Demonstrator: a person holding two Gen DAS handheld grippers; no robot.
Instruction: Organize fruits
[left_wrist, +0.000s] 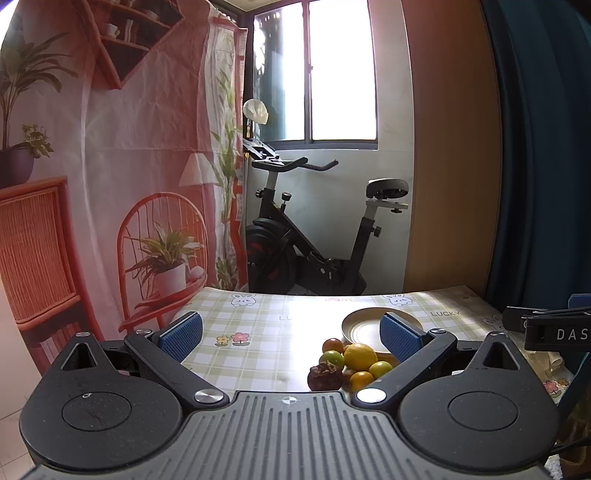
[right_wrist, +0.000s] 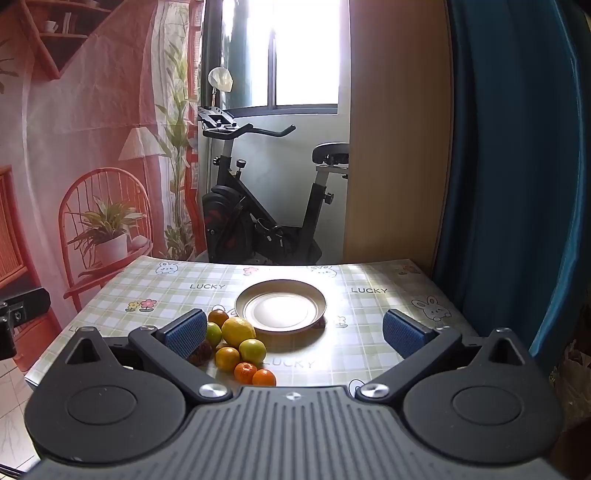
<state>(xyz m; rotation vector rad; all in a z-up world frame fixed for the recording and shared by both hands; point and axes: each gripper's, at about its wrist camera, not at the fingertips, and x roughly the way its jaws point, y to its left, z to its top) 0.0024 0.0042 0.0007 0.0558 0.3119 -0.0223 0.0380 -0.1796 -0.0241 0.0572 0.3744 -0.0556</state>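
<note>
Fruit pile (right_wrist: 236, 347) sits on the counter (right_wrist: 369, 314) touching the near-left rim of the empty plate (right_wrist: 280, 306), low-left of the right gripper (right_wrist: 295, 334), low-right of the left gripper (left_wrist: 291, 334); both jaws released, holding nothing.

Glossy wipe-clean tablecloth (right_wrist: 369, 332), checked, catching window glare. Shiny metal-looking plate (right_wrist: 321, 295), smooth. Dimpled peel on the lemon (right_wrist: 238, 331); rough, dull skin on the dark fruit (left_wrist: 324, 376). Matt black plastic on the right gripper (right_wrist: 293, 334), ribbed blue pads (right_wrist: 400, 338), polished steel screws (right_wrist: 213, 390).
</note>
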